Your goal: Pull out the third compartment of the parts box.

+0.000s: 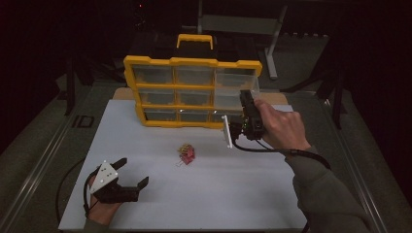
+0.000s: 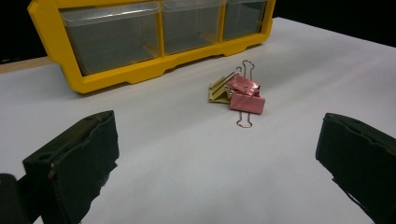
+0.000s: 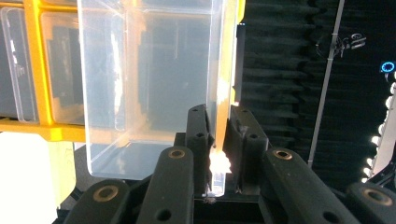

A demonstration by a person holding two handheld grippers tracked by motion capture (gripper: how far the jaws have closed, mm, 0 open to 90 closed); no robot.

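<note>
The organiser (image 1: 192,62) has a glossy yellow plastic frame and clear, smooth plastic drawers (image 3: 149,84) that catch the light. The bench (image 2: 187,158) has a matt, smooth white top. The clips (image 2: 240,93) are painted pink and yellow, with shiny wire handles. Both claws, left (image 2: 215,154) and right (image 3: 218,140), look matt black, the left's pads rough-edged.

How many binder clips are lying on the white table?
3 can be seen: two pink binder clips and a yellow binder clip, touching in one pile in front of the yellow drawer cabinet. More may be hidden beneath.
</note>
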